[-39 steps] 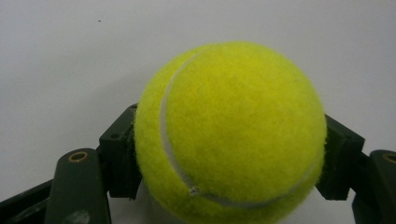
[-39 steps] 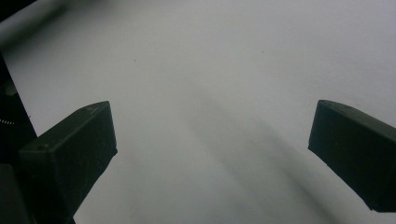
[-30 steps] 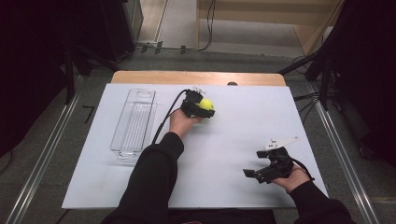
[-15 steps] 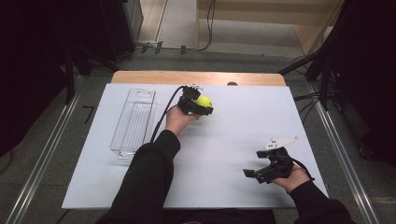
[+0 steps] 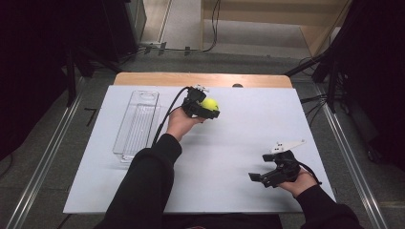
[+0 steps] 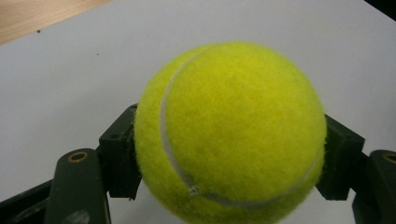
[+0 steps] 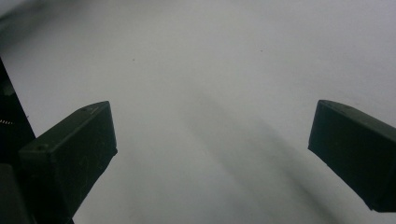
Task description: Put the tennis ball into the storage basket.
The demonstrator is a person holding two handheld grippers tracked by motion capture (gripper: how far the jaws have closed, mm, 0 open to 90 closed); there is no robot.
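**Inspector A:** High view first. Where is the tennis ball (image 5: 209,103)?

**Inspector B:** Clamped in the left gripper (image 5: 206,109), over the far middle of the white desk (image 5: 248,124), at about 12 o'clock from the desk's centre. The gripper's jaws point toward 3 o'clock. A clear plastic tray (image 5: 137,124) lies at 9 o'clock from the ball, well apart, its long axis running 12 to 6.

**Inspector A:** And the ball's own long axis?

**Inspector B:** None; it is round. Only the seam gives it a heading.

**Inspector A:** The right gripper (image 5: 255,177)?

**Inspector B:** Near corner, about 4 o'clock from the desk's centre, jaws pointing toward 8 o'clock, nothing between them.

**Inspector A:** Left gripper view.

**Inspector B:** The tennis ball (image 6: 231,133) sits between the two black jaws, pressed at 9 and 3 o'clock. The white seam curves from 12 o'clock down the left face to 6. White desk behind it.

**Inspector A:** Right gripper view.

**Inspector B:** Jaws spread wide, released, over bare white desk (image 7: 210,70).
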